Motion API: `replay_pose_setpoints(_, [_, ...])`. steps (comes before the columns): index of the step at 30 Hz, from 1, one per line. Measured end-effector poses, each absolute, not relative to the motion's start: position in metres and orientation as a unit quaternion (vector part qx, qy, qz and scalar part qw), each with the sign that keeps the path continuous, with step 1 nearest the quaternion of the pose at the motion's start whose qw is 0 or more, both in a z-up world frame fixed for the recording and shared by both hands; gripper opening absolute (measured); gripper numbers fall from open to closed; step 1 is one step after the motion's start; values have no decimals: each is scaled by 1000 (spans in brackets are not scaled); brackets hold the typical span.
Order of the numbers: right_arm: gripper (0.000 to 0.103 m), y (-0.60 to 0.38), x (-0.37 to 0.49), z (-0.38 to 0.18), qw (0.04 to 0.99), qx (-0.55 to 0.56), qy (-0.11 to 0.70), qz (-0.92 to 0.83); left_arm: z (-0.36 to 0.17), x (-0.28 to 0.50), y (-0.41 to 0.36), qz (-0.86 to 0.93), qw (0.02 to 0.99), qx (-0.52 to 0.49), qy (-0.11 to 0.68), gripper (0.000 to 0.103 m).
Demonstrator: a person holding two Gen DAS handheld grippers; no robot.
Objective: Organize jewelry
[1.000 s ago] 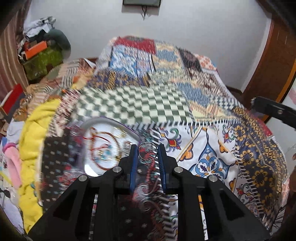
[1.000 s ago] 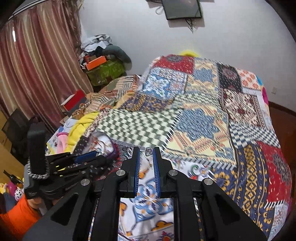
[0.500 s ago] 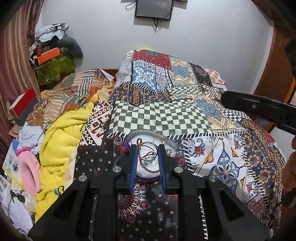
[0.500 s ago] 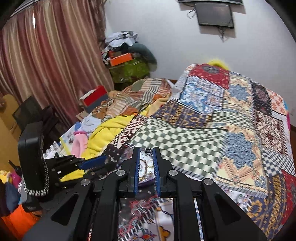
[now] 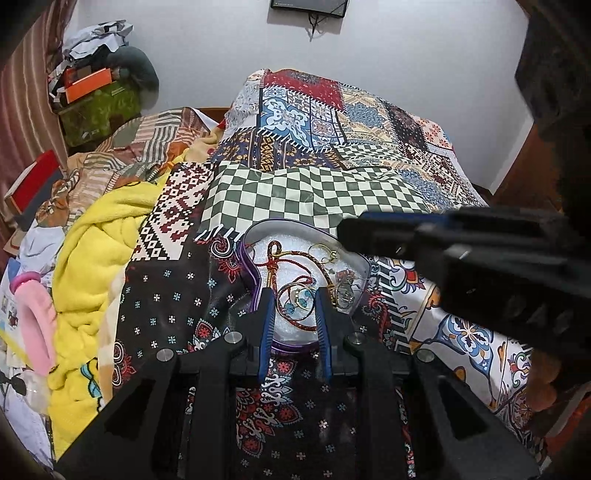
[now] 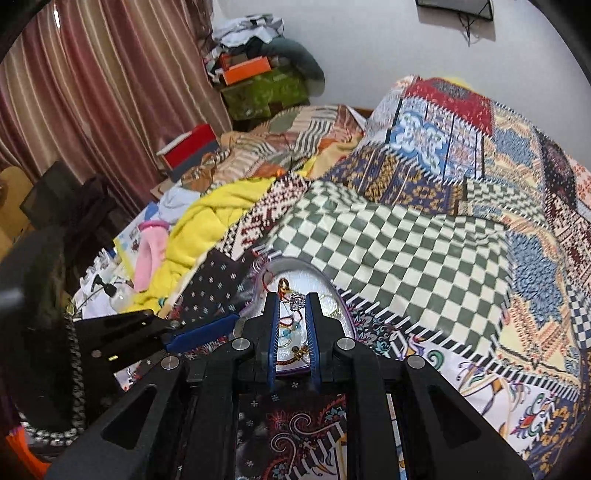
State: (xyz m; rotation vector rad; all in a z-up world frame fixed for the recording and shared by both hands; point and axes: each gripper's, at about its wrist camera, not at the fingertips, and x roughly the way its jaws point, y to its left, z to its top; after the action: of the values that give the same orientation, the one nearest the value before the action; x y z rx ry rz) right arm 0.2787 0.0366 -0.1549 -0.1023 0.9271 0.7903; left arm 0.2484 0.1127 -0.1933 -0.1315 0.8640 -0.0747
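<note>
Patchwork bedspread [image 5: 306,192] under everything, yellow blanket [image 5: 92,236] bunched at its left; on it, a clear dish [image 5: 295,236] of jewelry (red cord, gold rings); left gripper [image 5: 294,295] low over the dish's near edge, jaws apart, empty; right gripper [image 6: 292,297] above the dish [image 6: 325,284], pinched on a small silver pendant [image 6: 296,302] at the fingertips.

Tray [image 5: 255,273] near rim hidden behind left gripper [image 5: 294,295]; wall screen [image 5: 309,6] cut by top edge; right gripper [image 5: 461,251] blurred.
</note>
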Motion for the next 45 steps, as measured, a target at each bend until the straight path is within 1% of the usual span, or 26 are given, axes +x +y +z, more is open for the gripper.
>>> replay_pose_setpoints(7, [13, 43, 278, -166, 806, -55, 450, 380, -197, 247, 117, -31, 903, -68, 422, 20])
replay_pose_setpoints(9, [14, 42, 279, -164, 802, -51, 456, 383, -195, 246, 117, -32, 903, -68, 423, 22])
replay_pose_setpoints(11, [16, 40, 278, -157, 805, -50, 452, 381, -190, 243, 116, -27, 905, -62, 420, 28])
replay_pose_setpoints(12, [17, 38, 276, -151, 810, -50, 446, 378, -187, 241, 116, -24, 907, -60, 417, 29])
replay_pose_setpoints(16, [17, 26, 267, -123, 825, -41, 420, 375, -164, 228, 120, -15, 917, -59, 395, 29])
replay_pose_setpoints(21, [17, 2, 242, -72, 858, -27, 363, 363, -115, 199, 124, -1, 937, -63, 343, 29])
replay_pose_setpoints(29, [17, -39, 171, 6, 910, -9, 245, 335, -20, 127, 107, 10, 974, -43, 223, 29])
replay_pose_setpoints(31, [17, -46, 149, 22, 921, -9, 212, 327, 0, 106, 99, 11, 981, -39, 190, 31])
replay_pose_setpoints(34, [17, -55, 116, 40, 933, -7, 166, 319, 22, 73, 89, 16, 989, -34, 145, 38])
replay_pose_setpoints(35, [19, -57, 105, 44, 936, -6, 153, 316, 27, 63, 86, 18, 990, -33, 134, 41])
replay_pose_setpoints(37, [35, -60, 86, 49, 942, -7, 132, 309, 34, 46, 81, 22, 993, -31, 114, 47])
replay_pose_setpoints(38, [54, -62, 75, 51, 946, -6, 118, 301, 37, 38, 79, 26, 994, -29, 105, 51])
replay_pose_setpoints(39, [70, -63, 71, 51, 950, -4, 109, 292, 40, 28, 76, 33, 995, -25, 94, 56])
replay_pose_setpoints(40, [75, -64, 62, 51, 955, -4, 94, 280, 42, 21, 74, 37, 995, -23, 89, 59])
replay_pose_setpoints(41, [81, -65, 57, 51, 959, -6, 85, 271, 43, 14, 72, 43, 995, -22, 82, 68])
replay_pose_setpoints(42, [84, -64, 51, 51, 962, -11, 75, 261, 44, 8, 72, 48, 996, -23, 77, 80])
replay_pose_setpoints(44, [88, -63, 46, 49, 966, -19, 68, 249, 44, 0, 74, 56, 996, -30, 69, 93])
replay_pose_setpoints(45, [92, -61, 44, 48, 968, -23, 66, 243, 45, -5, 75, 60, 995, -36, 64, 94])
